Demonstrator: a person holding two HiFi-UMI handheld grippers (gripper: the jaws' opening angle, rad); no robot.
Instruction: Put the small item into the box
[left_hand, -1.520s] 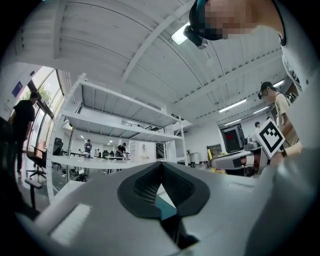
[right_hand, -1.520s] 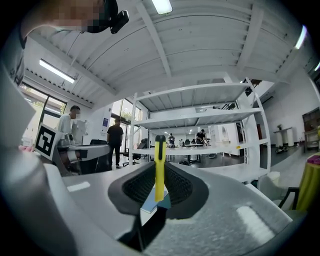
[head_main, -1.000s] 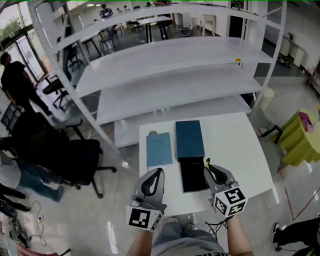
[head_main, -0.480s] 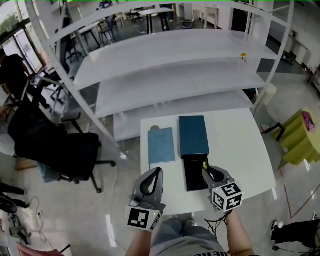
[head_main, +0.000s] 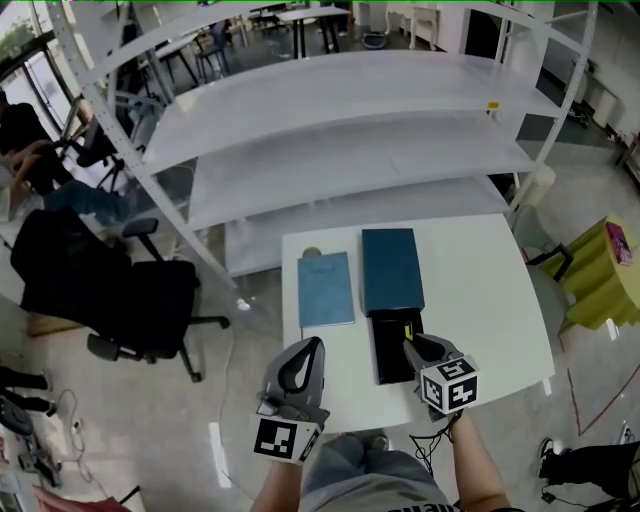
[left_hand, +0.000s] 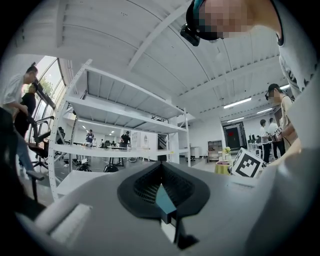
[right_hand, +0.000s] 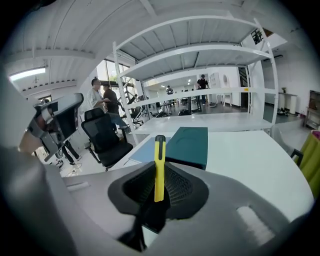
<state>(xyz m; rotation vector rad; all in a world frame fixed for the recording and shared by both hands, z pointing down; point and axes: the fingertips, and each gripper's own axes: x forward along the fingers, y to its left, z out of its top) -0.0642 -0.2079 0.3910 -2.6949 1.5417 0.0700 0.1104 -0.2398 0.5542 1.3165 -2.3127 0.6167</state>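
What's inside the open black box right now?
The visible part of the open black box shows only a bare dark interior. The right gripper covers its near right corner, shut on the slim yellow tool, whose tip hangs over the box.

1. Head view — high overhead, tilted steeply down onto the white surface, with the shelf rack beyond.
2. Left gripper view: close behind its own jaws, angled upward at the shelf rack and ceiling.
3. Right gripper view: low, skimming the surface toward the shelf rack — it shares the teal box with the head view.
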